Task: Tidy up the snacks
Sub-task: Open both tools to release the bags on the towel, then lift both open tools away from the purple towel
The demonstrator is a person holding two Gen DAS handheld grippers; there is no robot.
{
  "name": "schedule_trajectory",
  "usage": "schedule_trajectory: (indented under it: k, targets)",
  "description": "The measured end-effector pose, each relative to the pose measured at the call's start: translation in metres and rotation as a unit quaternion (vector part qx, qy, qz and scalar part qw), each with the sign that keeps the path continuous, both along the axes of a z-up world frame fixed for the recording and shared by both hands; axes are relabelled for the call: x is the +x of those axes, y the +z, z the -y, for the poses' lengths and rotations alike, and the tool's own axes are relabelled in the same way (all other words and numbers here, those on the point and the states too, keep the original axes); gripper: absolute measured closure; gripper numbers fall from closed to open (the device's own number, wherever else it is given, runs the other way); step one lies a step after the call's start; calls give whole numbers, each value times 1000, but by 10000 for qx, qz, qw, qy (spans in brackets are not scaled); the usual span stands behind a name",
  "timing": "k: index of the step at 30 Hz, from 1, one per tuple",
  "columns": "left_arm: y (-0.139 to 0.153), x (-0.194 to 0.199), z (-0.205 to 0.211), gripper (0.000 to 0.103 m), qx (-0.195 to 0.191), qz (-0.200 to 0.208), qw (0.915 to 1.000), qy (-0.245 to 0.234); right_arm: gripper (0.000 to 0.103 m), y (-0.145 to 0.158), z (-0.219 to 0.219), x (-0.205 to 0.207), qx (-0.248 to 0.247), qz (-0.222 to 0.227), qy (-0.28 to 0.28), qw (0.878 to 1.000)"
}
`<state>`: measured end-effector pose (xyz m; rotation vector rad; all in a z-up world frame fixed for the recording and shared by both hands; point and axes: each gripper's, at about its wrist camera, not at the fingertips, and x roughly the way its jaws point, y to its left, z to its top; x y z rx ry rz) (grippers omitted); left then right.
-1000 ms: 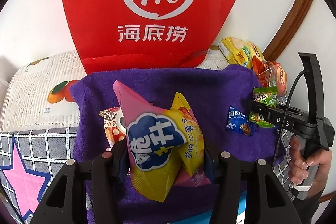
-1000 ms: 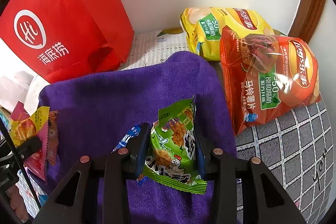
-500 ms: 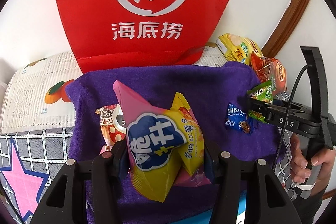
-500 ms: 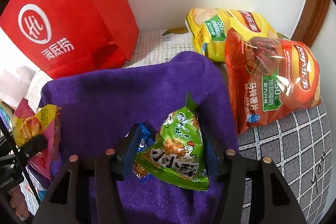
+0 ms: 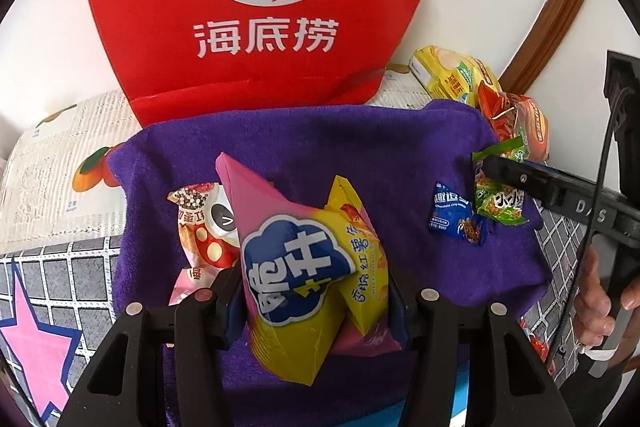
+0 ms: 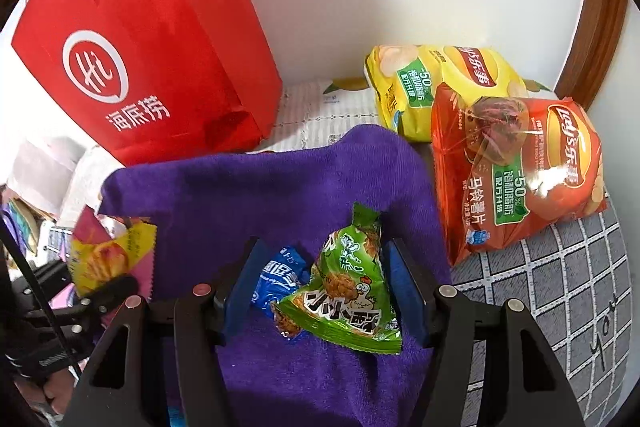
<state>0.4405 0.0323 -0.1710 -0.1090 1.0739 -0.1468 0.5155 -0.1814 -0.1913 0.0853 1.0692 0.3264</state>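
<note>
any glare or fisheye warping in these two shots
Right wrist view: glare streaks on the orange chip bag, and the red paper bag leans from fisheye bending. Left wrist view: even daylight, no strong glare; the brown door frame bows and the corners go black.

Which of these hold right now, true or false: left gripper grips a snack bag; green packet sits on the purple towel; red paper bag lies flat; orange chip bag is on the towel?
1. The left gripper grips the pink and yellow snack bag. True.
2. The green packet sits on the purple towel, between the opening jaws of the right gripper. True.
3. The red paper bag lies flat. False: it stands upright.
4. The orange chip bag is on the towel. False: it lies beside it.
</note>
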Motion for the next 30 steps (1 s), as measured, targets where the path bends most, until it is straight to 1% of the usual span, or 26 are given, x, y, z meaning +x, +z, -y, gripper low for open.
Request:
schedule_trajectory:
  k: [10, 15, 17, 20, 24, 30]
  targets:
    - [-4, 1, 2, 48, -111, -90, 9999, -59, 41, 20, 3, -8, 259, 158, -21, 9995]
    - [-4, 2, 4, 41, -331, -228, 9991, -146, 41, 30, 1, -16, 251, 253, -42, 9994]
    - [-2, 1, 6, 38, -307, -240, 9991, -150, 41, 32, 1, -20, 296, 267, -68, 9992]
    - [3, -2, 10, 33, -174, -199, 9995, -169, 41, 35, 2, -31, 340, 276, -73, 9990]
    - [15, -8, 12, 21, -189, -3, 9997, -138, 41, 38, 8, -50, 411, 290, -144, 9986]
    - [30, -19, 9, 21, -264, 86, 9996, -69, 41, 46, 25, -79, 365, 322, -291, 9984]
